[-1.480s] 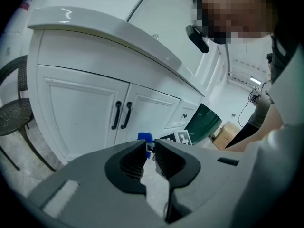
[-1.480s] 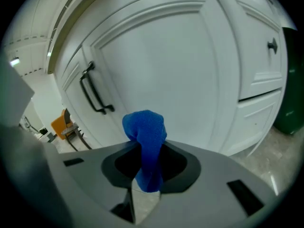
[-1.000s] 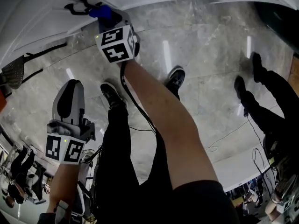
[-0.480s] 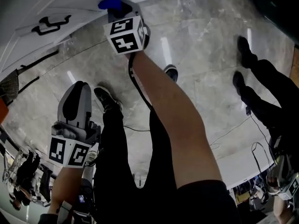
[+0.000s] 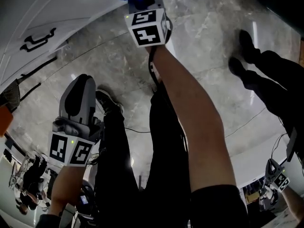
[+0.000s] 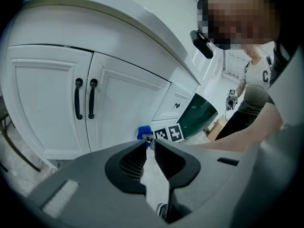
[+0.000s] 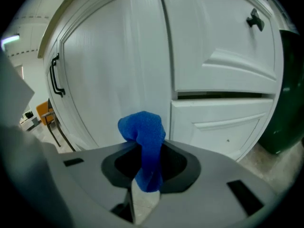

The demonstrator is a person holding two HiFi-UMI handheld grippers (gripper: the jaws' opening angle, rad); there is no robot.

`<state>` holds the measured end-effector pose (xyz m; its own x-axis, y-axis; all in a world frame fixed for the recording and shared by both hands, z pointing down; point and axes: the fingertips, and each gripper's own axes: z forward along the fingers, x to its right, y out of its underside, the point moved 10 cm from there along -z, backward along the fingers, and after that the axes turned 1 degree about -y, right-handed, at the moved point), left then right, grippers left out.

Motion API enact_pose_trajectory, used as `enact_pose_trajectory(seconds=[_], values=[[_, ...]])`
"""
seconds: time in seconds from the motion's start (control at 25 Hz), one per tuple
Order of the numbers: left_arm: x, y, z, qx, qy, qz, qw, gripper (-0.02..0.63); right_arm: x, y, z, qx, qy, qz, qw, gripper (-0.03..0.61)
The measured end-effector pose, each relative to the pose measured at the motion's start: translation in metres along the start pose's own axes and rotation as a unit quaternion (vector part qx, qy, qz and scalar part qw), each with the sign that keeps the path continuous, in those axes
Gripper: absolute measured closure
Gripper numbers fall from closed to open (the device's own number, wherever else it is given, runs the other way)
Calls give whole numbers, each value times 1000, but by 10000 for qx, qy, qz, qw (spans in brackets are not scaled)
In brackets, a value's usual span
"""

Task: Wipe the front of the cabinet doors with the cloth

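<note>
- The cloth [image 7: 142,139] is small, bright blue and fleecy, bunched into a rumpled wad. It is pinched between the jaws of the right gripper [image 7: 148,151], with its top bulging above them and a short tail hanging below.
- The cabinet doors [image 7: 114,75] are white, panelled and closed. Slim black handles [image 6: 84,99] stand upright side by side where a pair meets.
- The cloth is low down, just before a door front. Whether it touches the door cannot be told.

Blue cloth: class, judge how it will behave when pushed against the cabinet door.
Probably floppy: the blue cloth bunches and droops from the right hand-held gripper. Likely light, since one pinch holds it. It should flatten against the cabinet door.
</note>
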<state>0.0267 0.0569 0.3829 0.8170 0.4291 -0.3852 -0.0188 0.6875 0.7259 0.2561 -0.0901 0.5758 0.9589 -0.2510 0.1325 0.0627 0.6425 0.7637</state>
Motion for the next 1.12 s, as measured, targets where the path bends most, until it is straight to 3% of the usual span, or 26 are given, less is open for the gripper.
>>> enact_pose_trajectory(seconds=[0.2,0.44,0.84,0.96,1.12], values=[[-14,-3,5,190,-125,-120,9997,557,24,-2,-7,-135,365,-64,9992,492],[-37,2,-20,256,-230,-197,9992,557,8,12,-19,-144,751,735,9944,492],[-105,15,-74,180,-485,-72,9986,557,-184,32,50,-242,-638,507,9964,492],[-119,26,-82,95,-598,-97,9981,557,-214,32,72,-245,-831,410,9954,492],[-124,41,-80,-59,-687,-205,9974,557,-220,28,82,-196,-969,315,9946,492]])
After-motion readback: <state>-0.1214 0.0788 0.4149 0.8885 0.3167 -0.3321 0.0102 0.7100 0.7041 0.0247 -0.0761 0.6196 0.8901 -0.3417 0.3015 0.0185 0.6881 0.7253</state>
